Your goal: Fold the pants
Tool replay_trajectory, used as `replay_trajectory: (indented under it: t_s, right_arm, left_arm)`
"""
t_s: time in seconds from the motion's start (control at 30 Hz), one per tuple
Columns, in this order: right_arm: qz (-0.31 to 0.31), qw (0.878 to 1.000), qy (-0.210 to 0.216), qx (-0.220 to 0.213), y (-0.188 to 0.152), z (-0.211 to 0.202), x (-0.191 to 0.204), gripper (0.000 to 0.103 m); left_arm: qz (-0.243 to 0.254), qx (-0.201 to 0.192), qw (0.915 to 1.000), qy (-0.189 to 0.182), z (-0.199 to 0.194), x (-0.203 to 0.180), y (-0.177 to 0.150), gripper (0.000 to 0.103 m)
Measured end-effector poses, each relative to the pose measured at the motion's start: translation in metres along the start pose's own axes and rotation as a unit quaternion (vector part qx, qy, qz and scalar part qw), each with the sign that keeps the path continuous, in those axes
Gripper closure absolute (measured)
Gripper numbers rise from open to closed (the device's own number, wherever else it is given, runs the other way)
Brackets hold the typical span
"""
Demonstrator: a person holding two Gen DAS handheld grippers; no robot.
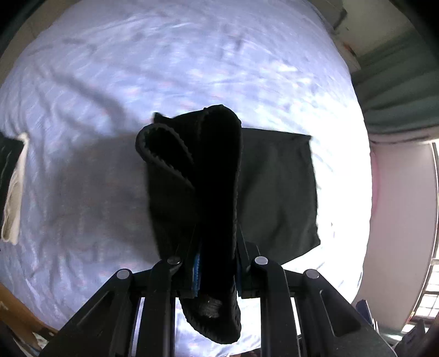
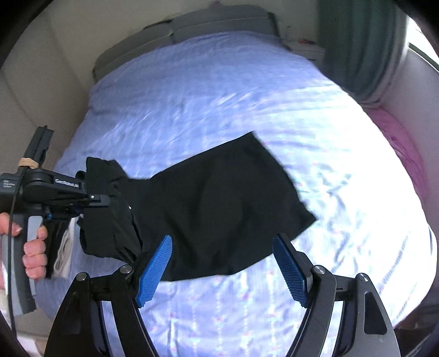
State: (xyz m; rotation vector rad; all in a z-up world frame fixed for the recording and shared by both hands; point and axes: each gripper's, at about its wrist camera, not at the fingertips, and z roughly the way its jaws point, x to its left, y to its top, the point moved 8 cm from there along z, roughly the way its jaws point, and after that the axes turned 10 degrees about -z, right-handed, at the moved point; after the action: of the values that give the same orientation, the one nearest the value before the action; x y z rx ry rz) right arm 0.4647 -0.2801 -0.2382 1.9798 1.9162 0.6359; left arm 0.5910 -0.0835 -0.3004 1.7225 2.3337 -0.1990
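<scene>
The black pants (image 2: pixel 219 203) lie partly on the light blue bedsheet (image 2: pixel 219 96). My left gripper (image 1: pixel 214 247) is shut on a bunched end of the pants (image 1: pixel 197 170), lifting its ribbed hem above the bed; the rest of the pants (image 1: pixel 277 192) spreads flat to the right. In the right wrist view the left gripper (image 2: pixel 109 200) shows at the left, clamped on the bunched black cloth. My right gripper (image 2: pixel 222 247) is open and empty, its blue pads (image 2: pixel 156 269) just above the near edge of the pants.
A folded white and dark garment (image 1: pixel 13 186) lies at the bed's left side. A grey headboard (image 2: pixel 214 24) is at the far end. A green curtain (image 2: pixel 359 46) and pink fabric (image 2: pixel 406 153) are at the right.
</scene>
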Motion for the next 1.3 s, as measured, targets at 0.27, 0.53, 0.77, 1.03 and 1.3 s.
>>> replay_trajectory:
  t_s: [0.27, 0.53, 0.77, 1.03, 1.3]
  right_arm:
    - [0.062, 0.998, -0.02, -0.001, -0.008, 0.002, -0.082, 0.026]
    - [0.103, 0.994, -0.034, 0.018, -0.022, 0.022, -0.14, 0.026]
    - [0.131, 0.99, -0.04, 0.028, -0.025, 0.036, -0.167, 0.026]
    - [0.126, 0.991, -0.029, 0.036, -0.023, 0.048, -0.164, 0.026]
    - [0.074, 0.997, 0.017, 0.021, -0.008, 0.072, -0.129, 0.026]
  left_arm:
    - [0.042, 0.016, 0.9971, 0.061, 0.067, -0.084, -0.006, 0.084]
    - [0.067, 0.03, 0.9905, 0.116, 0.128, -0.128, -0.013, 0.083]
    - [0.075, 0.045, 0.9916, 0.095, 0.146, -0.159, -0.009, 0.078]
    - [0.126, 0.026, 0.9917, 0.007, 0.115, -0.188, -0.001, 0.061]
    - [0.24, -0.046, 0.9674, 0.068, 0.076, -0.122, -0.003, 0.054]
